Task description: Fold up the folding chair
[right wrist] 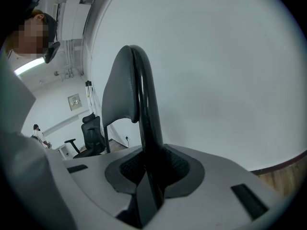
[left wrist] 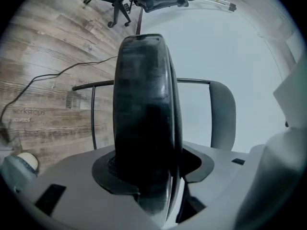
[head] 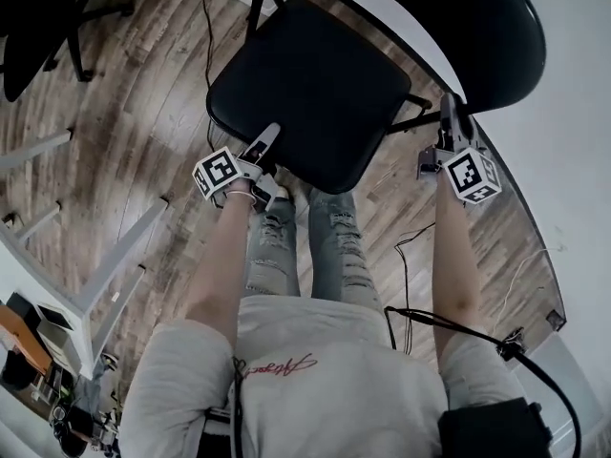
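Head view: left tool [head: 267, 139] clamps seat [head: 315, 84] | right gripper view: right tool [right wrist: 151, 169] clamps frame [right wrist: 145, 104]

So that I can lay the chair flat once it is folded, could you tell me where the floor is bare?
The wood floor is bare left of the seat, between it and the white table legs. A thin cable runs beside the seat. It is crowded on the right: cables trail between the person's legs and the wall.
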